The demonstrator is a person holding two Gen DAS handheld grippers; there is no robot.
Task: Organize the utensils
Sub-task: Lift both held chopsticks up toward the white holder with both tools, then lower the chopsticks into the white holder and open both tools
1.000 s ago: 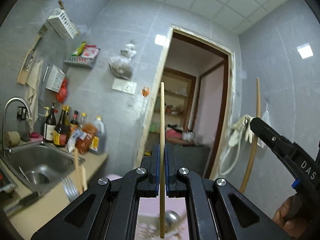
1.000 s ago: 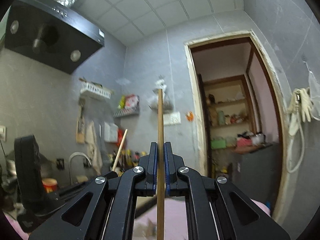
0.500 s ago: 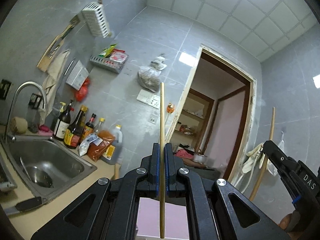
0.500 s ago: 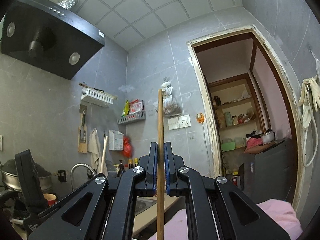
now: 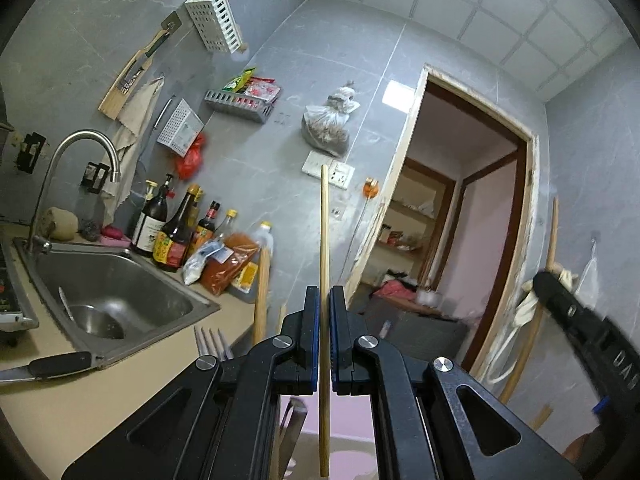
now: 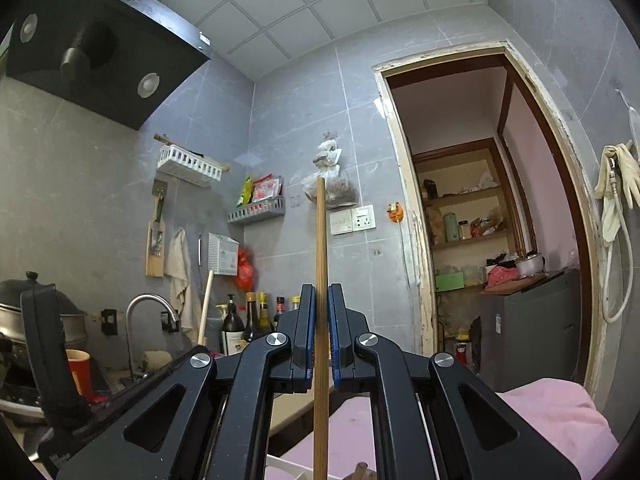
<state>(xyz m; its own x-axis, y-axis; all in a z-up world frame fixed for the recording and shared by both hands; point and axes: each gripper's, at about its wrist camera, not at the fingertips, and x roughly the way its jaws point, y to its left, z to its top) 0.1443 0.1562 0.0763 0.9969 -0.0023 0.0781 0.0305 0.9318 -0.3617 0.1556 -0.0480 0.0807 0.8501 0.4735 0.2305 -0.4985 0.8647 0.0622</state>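
Left wrist view: the left gripper (image 5: 324, 312) clamps a pale, slim bamboo chopstick (image 5: 324, 240) upright between blue pads; only here show a steel sink (image 5: 108, 280) and fork tines (image 5: 212, 342).

Right wrist view: the right gripper (image 6: 321, 316) pinches a darker, perhaps wooden, chopstick (image 6: 320, 260) upright; only here a black range hood (image 6: 96, 48).

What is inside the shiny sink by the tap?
In the sink a thin pale utensil leans against the left wall, its lower end down by the round drain bowl. The basin otherwise looks bare; its near corner is hidden behind the rim.
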